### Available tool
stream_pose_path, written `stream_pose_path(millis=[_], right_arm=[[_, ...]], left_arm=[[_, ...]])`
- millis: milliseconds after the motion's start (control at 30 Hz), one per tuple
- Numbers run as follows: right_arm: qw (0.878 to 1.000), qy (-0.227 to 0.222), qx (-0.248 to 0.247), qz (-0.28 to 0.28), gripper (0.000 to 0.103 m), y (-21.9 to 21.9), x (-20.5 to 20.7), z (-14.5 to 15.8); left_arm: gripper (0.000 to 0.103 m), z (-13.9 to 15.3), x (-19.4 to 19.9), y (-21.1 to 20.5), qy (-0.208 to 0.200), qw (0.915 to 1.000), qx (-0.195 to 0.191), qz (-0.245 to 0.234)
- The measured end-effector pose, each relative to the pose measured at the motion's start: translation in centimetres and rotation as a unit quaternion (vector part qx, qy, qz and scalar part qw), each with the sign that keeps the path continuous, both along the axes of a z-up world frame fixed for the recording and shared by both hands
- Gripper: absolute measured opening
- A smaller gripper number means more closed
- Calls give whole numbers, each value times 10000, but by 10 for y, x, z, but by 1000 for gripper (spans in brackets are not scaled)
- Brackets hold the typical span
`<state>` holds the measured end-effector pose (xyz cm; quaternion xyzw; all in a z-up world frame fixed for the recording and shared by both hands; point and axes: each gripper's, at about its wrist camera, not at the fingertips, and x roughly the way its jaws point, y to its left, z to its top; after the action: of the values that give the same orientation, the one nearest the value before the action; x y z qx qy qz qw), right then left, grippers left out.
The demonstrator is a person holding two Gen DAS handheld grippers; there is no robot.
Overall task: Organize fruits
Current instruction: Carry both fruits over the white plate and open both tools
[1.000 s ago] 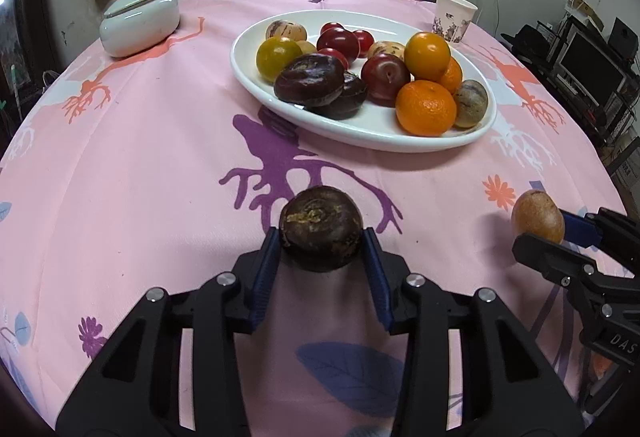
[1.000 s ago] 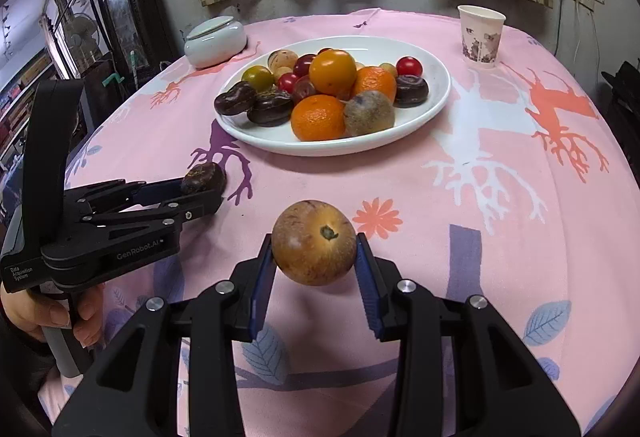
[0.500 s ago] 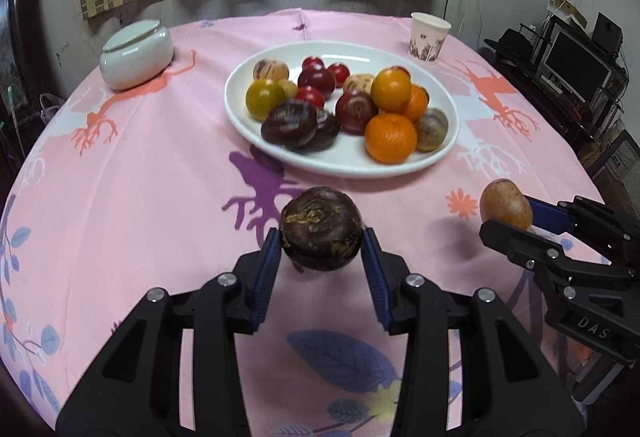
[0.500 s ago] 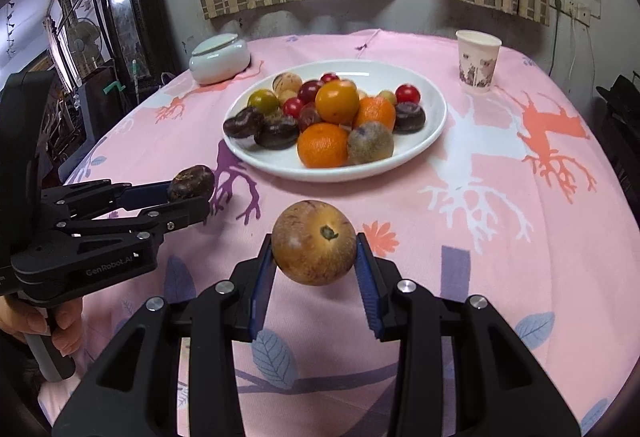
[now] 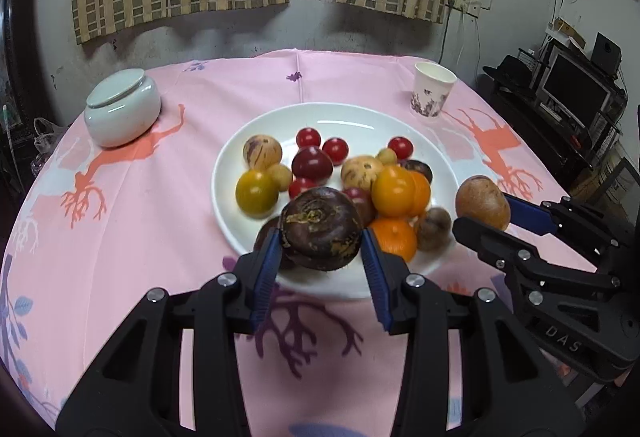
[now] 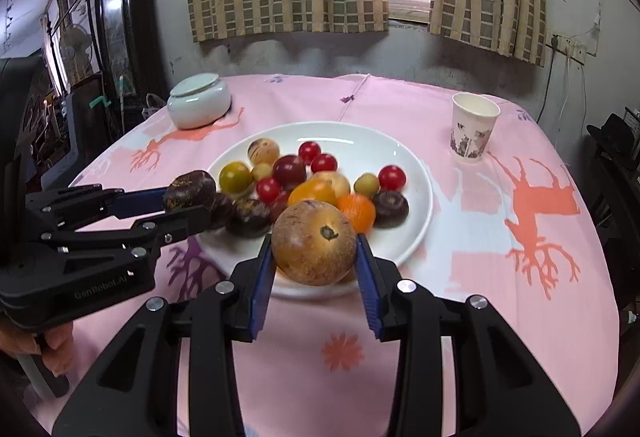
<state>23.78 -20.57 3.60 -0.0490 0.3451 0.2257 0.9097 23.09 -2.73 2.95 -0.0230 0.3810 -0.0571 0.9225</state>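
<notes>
A dark purple round fruit [image 5: 321, 229] is clamped in my left gripper [image 5: 322, 237], held in the air over the near rim of the white plate [image 5: 352, 117]. My right gripper [image 6: 316, 253] is shut on a tan-brown round fruit [image 6: 314, 241], also lifted at the plate's near edge. Each gripper shows in the other's view: the right one [image 5: 486, 215] with its tan fruit [image 5: 482, 201] at the plate's right, the left one [image 6: 188, 203] with its purple fruit [image 6: 190, 189] at the plate's left. The plate [image 6: 416, 173] holds several oranges, red cherry tomatoes, yellow-green and dark fruits.
A lidded white ceramic jar [image 5: 122, 112] stands at the back left of the pink tablecloth [image 5: 140, 229], a paper cup [image 5: 433, 89] at the back right. Curtains and a wall lie behind; a monitor [image 5: 576, 91] and shelves stand to the right. A hand [image 6: 48, 351] grips the left tool.
Both grippers have risen and moved forward towards the plate, each still holding its fruit. The fruits now hang over the plate's near edge instead of above the cloth.
</notes>
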Motion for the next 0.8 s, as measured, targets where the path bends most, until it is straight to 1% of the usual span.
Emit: stream_pose_path(millis=[167, 300, 433, 533, 600, 667, 700, 733, 767, 800], right_arm=[[9996, 86, 237, -134, 39, 2, 36, -4], [9992, 191, 282, -218, 39, 3, 60, -12], [9988, 190, 380, -235, 39, 1, 72, -16], [9983, 213, 376, -390, 40, 0, 81, -20], [9972, 340, 441, -493, 42, 0, 89, -24], [9961, 513, 521, -487, 43, 0, 94, -28], [9960, 529, 517, -501, 43, 0, 95, -28], [9963, 496, 496, -504, 44, 1, 94, -27], [9965, 469, 484, -504, 47, 1, 92, -26], [9964, 454, 493, -513, 51, 0, 91, -26]], left_arm=[[42, -7, 28, -4, 42, 9999, 67, 65], [42, -18, 43, -6, 153, 9998, 158, 40], [42, -25, 53, -6, 218, 9996, 160, 51], [42, -30, 59, -8, 278, 9994, 188, 97], [43, -33, 62, -7, 290, 9992, 235, 172], [44, -32, 61, -7, 273, 9993, 195, 190], [44, -32, 59, -7, 264, 9993, 188, 179], [45, -31, 58, -7, 259, 9993, 195, 169], [52, -30, 56, -8, 257, 9993, 208, 169], [57, -30, 55, -8, 273, 9992, 212, 185]])
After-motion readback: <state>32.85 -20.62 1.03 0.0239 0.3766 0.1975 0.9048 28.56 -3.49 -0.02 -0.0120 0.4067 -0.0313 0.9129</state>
